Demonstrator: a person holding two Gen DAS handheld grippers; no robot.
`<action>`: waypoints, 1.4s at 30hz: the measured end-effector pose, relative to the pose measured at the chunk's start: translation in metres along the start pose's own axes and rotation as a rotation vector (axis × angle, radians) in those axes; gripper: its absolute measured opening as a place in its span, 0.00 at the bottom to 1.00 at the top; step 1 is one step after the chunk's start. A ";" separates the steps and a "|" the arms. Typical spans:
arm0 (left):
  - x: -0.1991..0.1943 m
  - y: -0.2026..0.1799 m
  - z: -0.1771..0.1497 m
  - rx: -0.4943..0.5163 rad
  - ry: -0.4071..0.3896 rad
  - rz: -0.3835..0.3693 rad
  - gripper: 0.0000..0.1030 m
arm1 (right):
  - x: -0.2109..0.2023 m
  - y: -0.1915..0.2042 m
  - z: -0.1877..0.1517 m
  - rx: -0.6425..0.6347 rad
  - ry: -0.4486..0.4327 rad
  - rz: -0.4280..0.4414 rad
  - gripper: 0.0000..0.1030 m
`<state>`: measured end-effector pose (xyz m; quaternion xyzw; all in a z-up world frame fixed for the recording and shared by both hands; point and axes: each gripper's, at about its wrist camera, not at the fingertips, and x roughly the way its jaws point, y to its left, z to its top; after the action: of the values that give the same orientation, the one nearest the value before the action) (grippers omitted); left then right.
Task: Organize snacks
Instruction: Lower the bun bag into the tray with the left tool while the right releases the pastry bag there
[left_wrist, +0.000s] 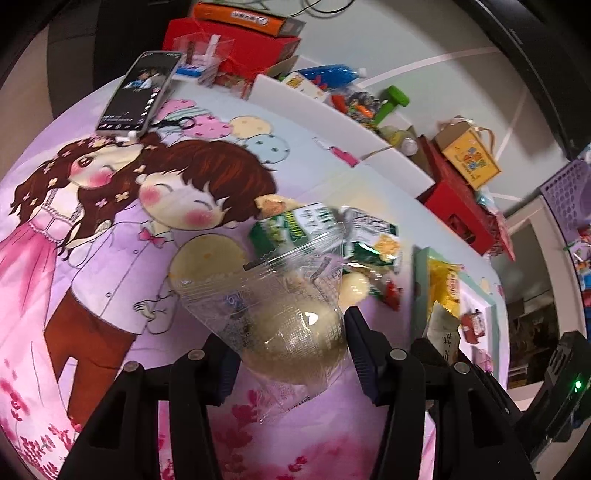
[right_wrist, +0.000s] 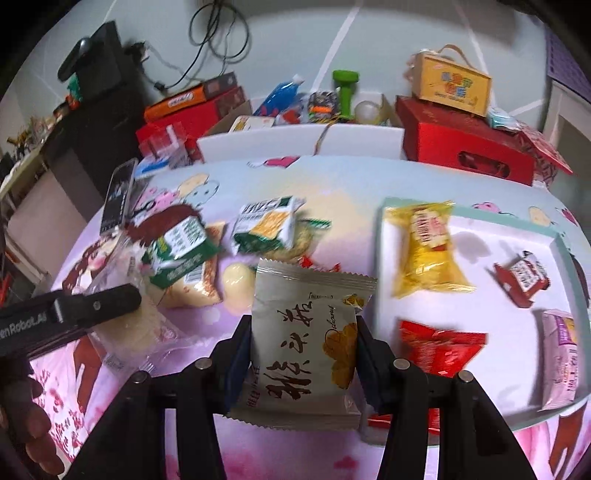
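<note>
My left gripper (left_wrist: 290, 338) is shut on a clear-wrapped pale round bun (left_wrist: 291, 332) and holds it above the cartoon tablecloth. My right gripper (right_wrist: 303, 341) is shut on a beige snack packet with black Chinese writing (right_wrist: 306, 339). A white tray with a teal rim (right_wrist: 480, 221) lies to the right, holding a yellow packet (right_wrist: 424, 247), a red packet (right_wrist: 439, 347), a small dark red packet (right_wrist: 521, 277) and a pink packet (right_wrist: 561, 354). Loose green-and-white snack packets (right_wrist: 266, 225) lie on the cloth. The left gripper's black finger (right_wrist: 96, 302) shows in the right wrist view.
A phone (left_wrist: 138, 92) lies on the cloth at the far left. Behind the table are red boxes (right_wrist: 465, 144), a yellow gift box (right_wrist: 450, 85), a green object (right_wrist: 345, 92), a blue pouch (right_wrist: 280, 94) and white foam blocks (right_wrist: 295, 142).
</note>
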<state>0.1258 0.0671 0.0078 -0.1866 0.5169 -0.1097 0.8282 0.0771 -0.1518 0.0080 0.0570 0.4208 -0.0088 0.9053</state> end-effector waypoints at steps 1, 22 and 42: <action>-0.001 -0.004 0.000 0.009 -0.004 0.002 0.53 | -0.003 -0.004 0.001 0.010 -0.005 -0.001 0.53; 0.054 -0.189 0.002 0.369 0.114 -0.149 0.53 | -0.038 -0.190 0.002 0.369 -0.050 -0.222 0.53; 0.095 -0.250 -0.012 0.459 0.192 -0.162 0.74 | -0.039 -0.204 -0.001 0.377 -0.024 -0.225 0.57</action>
<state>0.1601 -0.1977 0.0309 -0.0231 0.5382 -0.3074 0.7844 0.0378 -0.3556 0.0178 0.1778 0.4045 -0.1887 0.8770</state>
